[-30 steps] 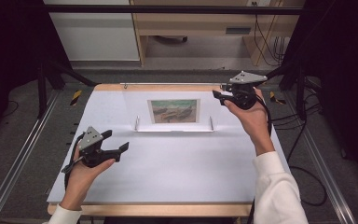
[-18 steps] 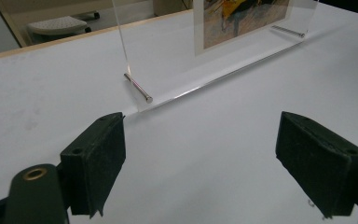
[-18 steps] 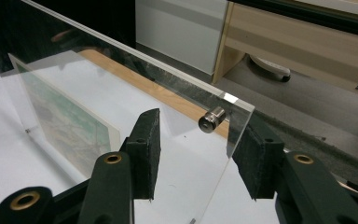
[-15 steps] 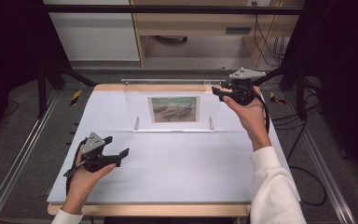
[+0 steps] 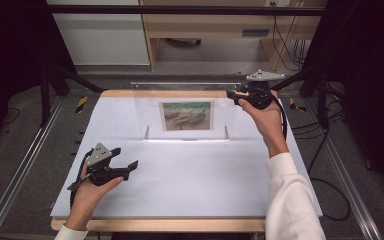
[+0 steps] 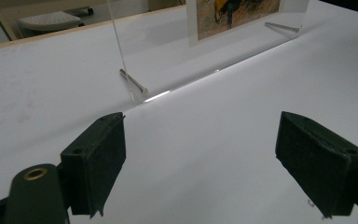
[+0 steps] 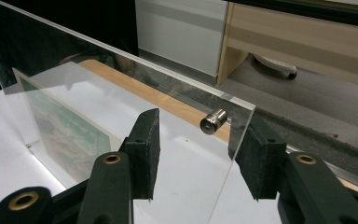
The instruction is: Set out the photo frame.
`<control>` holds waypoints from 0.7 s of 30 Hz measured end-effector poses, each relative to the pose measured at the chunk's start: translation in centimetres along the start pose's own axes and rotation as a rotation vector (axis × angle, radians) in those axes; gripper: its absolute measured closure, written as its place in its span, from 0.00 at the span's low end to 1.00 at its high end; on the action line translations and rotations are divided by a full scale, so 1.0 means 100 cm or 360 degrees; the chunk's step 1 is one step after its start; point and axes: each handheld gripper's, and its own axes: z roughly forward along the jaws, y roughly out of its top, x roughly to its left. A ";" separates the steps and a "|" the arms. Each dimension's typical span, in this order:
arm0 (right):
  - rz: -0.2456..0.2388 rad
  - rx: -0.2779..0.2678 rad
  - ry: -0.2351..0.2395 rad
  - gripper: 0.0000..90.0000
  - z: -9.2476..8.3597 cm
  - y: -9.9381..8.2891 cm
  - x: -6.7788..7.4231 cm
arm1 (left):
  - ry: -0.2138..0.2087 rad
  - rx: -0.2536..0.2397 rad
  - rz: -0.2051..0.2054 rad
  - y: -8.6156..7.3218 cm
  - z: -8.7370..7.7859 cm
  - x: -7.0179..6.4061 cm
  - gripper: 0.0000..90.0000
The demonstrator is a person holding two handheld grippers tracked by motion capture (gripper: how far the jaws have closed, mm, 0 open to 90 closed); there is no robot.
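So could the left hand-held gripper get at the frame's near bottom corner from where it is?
Probably yes: the left hand-held gripper is open, and bare table lies between it and the acrylic frame corner by the metal pin.

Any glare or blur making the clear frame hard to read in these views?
High view: the acrylic frame is nearly invisible apart from its print. Left gripper view: a bright glare line runs along the frame's bottom edge. Right gripper view: reflections cloud the pane, but its edge and metal standoff stay sharp.
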 end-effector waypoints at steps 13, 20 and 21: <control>0.0023 -0.0012 -0.0020 0.57 0.002 0.000 0.001 | 0.0011 -0.0024 -0.0023 -0.003 -0.005 0.003 0.18; -0.0040 -0.0003 -0.0131 0.32 -0.007 -0.002 0.011 | 0.0026 -0.0026 -0.0024 -0.003 -0.005 0.001 0.16; -0.0054 -0.0026 -0.0152 0.31 -0.010 -0.004 0.013 | 0.0024 -0.0028 -0.0028 -0.003 -0.004 0.000 0.16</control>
